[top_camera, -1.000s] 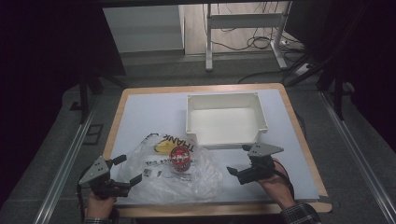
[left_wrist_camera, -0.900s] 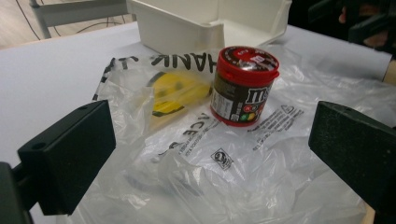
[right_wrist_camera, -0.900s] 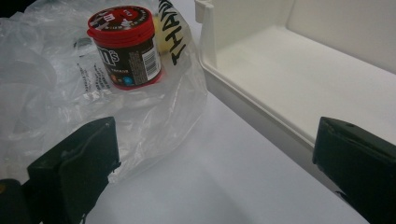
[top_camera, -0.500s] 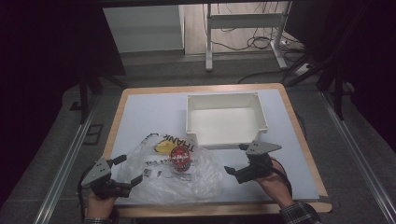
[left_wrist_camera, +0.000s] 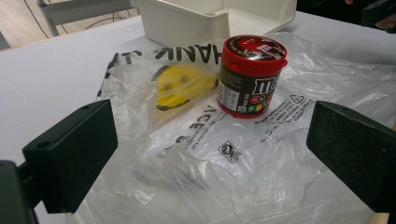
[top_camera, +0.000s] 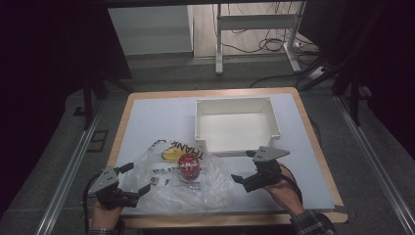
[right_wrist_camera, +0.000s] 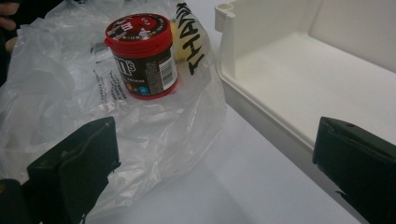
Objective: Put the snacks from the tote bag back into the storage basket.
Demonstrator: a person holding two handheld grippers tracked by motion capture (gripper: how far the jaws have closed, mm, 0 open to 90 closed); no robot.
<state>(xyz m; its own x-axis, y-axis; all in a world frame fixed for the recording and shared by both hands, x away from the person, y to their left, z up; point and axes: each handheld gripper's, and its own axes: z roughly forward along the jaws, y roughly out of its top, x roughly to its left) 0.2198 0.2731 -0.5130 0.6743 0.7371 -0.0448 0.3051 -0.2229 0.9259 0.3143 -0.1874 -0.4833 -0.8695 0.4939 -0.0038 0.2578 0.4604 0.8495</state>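
High view
Left gripper point(top_camera: 132, 180): held in a hand at the near left corner of the table point(top_camera: 147, 112), jaws spread wide, nothing between them.
Right gripper point(top_camera: 243, 167): held in a hand at the near right, jaws spread wide, nothing between them.
Plastic bag point(top_camera: 195, 186): clear, printed, lying flat between the 2 grippers; its left edge is just beside the left gripper's jaws, its right edge just beside the right gripper's.
Candy jar point(top_camera: 188, 165): red lid, upright on the bag, ahead of and to the right of the left gripper, to the left of the right gripper.
White bin point(top_camera: 237, 128): open-topped, just beyond the right gripper, well apart from the left one.

Left gripper view
Jaws: 2 black pads far apart at the bottom corners, gripping nothing.
Bag point(left_wrist_camera: 224, 163): directly under and ahead of the jaws, crumpled, with a yellow print point(left_wrist_camera: 184, 84).
Jar point(left_wrist_camera: 250, 74): upright, ahead of the jaws, nearer the right pad.
Bin point(left_wrist_camera: 187, 21): beyond the jar.

Right gripper view
Jaws: far apart, gripping nothing.
Jar point(right_wrist_camera: 142, 56): upright ahead, toward the left pad.
Bag point(right_wrist_camera: 154, 135): its edge lies by the left pad.
Bin point(right_wrist_camera: 299, 79): ahead on the right, its near wall close to the right pad.
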